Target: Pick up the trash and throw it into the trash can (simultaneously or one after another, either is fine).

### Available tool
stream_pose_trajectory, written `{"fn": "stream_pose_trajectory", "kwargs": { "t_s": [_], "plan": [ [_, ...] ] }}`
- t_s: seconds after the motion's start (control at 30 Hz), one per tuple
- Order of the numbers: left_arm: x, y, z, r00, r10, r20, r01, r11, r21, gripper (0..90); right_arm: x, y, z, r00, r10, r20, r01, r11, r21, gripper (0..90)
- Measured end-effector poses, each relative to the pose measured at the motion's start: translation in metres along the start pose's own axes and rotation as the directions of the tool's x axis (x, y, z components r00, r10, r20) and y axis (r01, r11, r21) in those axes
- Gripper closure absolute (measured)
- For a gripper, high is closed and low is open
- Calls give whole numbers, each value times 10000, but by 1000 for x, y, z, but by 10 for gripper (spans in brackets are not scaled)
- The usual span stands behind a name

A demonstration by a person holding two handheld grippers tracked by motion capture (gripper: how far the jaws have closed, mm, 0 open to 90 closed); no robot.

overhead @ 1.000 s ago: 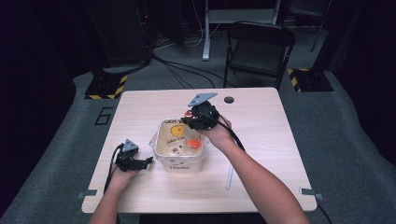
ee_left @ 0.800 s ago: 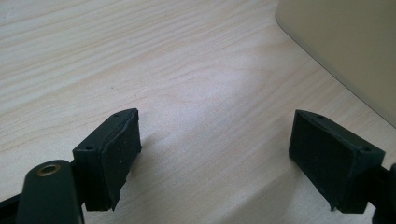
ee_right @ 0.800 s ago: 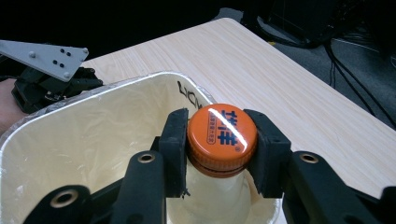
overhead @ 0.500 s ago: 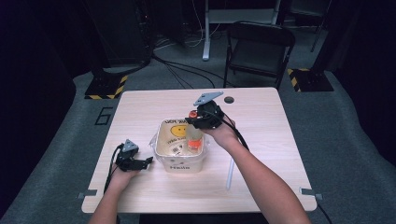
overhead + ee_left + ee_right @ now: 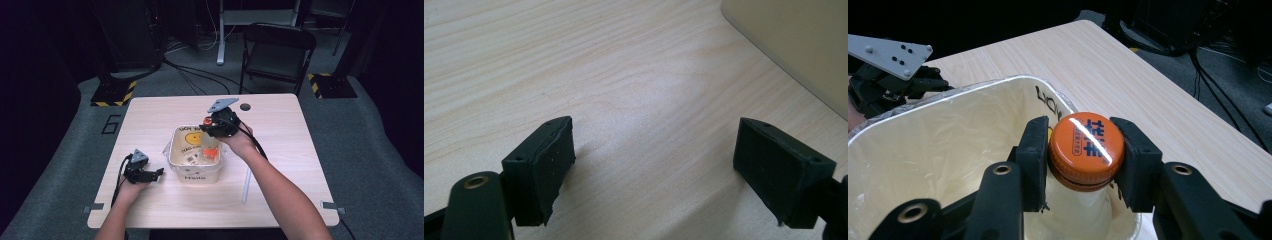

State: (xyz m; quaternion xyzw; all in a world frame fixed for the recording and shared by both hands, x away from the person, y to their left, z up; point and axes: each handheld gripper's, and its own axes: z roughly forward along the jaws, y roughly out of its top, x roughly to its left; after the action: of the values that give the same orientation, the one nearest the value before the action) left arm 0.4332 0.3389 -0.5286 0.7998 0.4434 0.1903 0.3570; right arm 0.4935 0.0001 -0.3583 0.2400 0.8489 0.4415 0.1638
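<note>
A cream bin (image 5: pixel 192 176) lined with a clear plastic bag stands in the middle of the table. My right gripper (image 5: pixel 211 125) hovers over its far right part, shut on the orange cap of a pale bottle (image 5: pixel 210 148) that hangs upright inside the bin. In the right gripper view the cap (image 5: pixel 1086 142) sits squeezed between both pads, with the bin's rim (image 5: pixel 948 102) behind it. My left gripper (image 5: pixel 158 173) rests on the table just left of the bin, open. In its own view, the left gripper (image 5: pixel 654 170) holds nothing and the bin's wall (image 5: pixel 794 45) stands at the upper right.
A thin white stick (image 5: pixel 246 185) lies on the wooden table (image 5: pixel 300 150) right of the bin, beside my right forearm. A dark round hole (image 5: pixel 245 106) marks the far side of the table. A black chair (image 5: pixel 277 50) stands beyond the far edge.
My right gripper, still shut on the bottle's cap, has shifted slightly to the right and up. The left gripper has stayed where it was.
</note>
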Motion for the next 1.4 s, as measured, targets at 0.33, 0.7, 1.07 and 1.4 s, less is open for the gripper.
{"fn": "stream_pose_trajectory", "kwargs": {
  "t_s": [0.33,0.7,1.07,1.4],
  "plan": [
    [0,0,1,10000,-17,-48,17,10000,-81,167,-3,-1,-11,9980,628,89,-625,9975,-319,483],
    [-1,0,1,10000,-27,-61,26,9999,-123,167,0,-14,-36,9976,675,129,-663,9947,-792,467],
    [-1,0,1,10000,-24,-69,23,9999,-111,167,7,-38,-62,9929,648,997,-566,9949,-830,467],
    [-1,0,1,10000,-32,-74,31,9999,-108,167,8,-69,-64,9874,1060,1176,-982,9927,-702,468]
  ]
}}
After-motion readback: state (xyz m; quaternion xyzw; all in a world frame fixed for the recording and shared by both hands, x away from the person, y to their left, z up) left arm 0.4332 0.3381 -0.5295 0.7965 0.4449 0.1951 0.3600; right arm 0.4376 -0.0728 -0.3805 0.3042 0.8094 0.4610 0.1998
